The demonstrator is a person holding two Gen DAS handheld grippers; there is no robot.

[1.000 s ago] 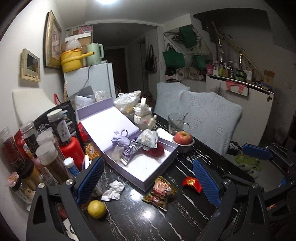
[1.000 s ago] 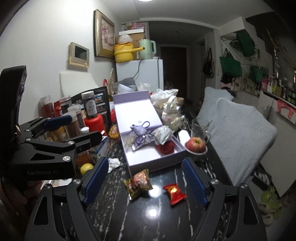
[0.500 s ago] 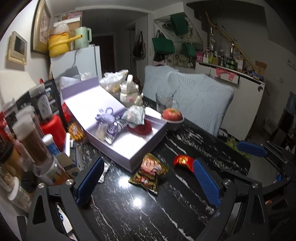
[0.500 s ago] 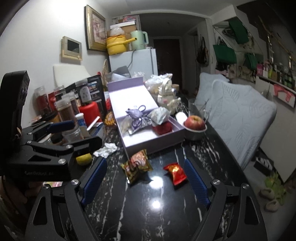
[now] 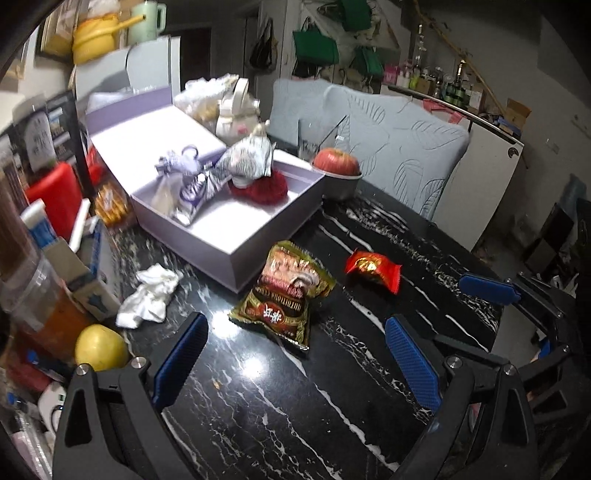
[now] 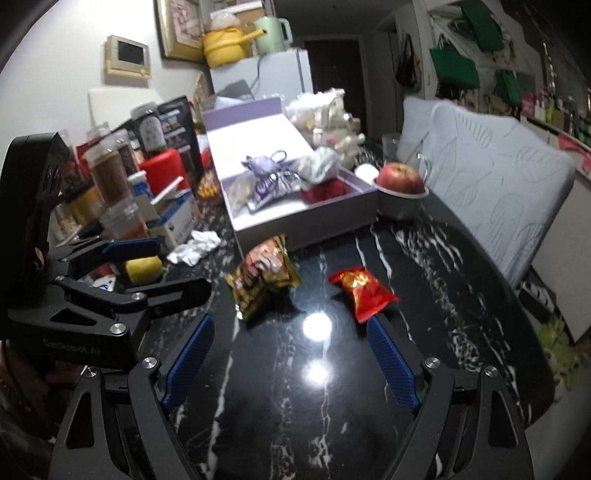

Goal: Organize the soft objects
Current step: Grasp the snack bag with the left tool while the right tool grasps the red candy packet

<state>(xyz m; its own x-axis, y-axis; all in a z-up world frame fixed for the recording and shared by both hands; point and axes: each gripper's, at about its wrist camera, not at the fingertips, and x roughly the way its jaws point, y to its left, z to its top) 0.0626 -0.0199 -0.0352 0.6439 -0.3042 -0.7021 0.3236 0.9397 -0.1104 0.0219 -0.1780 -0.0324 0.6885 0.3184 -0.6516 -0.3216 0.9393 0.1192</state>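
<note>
Snack packets lie nearest on the bench (image 5: 280, 413), a black slab with white veining. Seen from the left wrist, a green-and-red snack bag (image 5: 286, 293) rests flat at 12 o'clock of centre, its far edge just beside the near corner of the lavender box (image 5: 221, 236); a red foil packet (image 5: 373, 267) lies at 2 o'clock, apart from both. A crumpled white tissue (image 5: 149, 295) sits at 9 o'clock, with a yellow fruit (image 5: 100, 346) nearer, at 8 o'clock.

Behind these, the lavender box stands open with its lid raised at the back. Inside, grouped toward the far end, are a lilac pouch (image 5: 183, 166), a purple-and-silver packet (image 5: 194, 195), a silvery crinkled bag (image 5: 247, 162) and a red fuzzy item (image 5: 260, 186); the near part of the box floor is bare. At 1 o'clock of the box, a grey bowl (image 5: 341, 186) holds a red apple (image 5: 335, 161).

Jars, bottles and cartons crowd the 9 to 10 o'clock side. Farther off are pale quilted cushions (image 5: 399, 140), a white fridge (image 6: 273, 74) topped by a yellow pot (image 6: 225, 46) and a green kettle (image 6: 271, 33), and green bags (image 5: 316, 46) on the wall.

Left hand-held gripper (image 5: 295, 334): jaws wide, nothing between them, above the bench. Right hand-held gripper (image 6: 291, 332): jaws wide, holding nothing, with the red foil packet just beyond its right finger.
</note>
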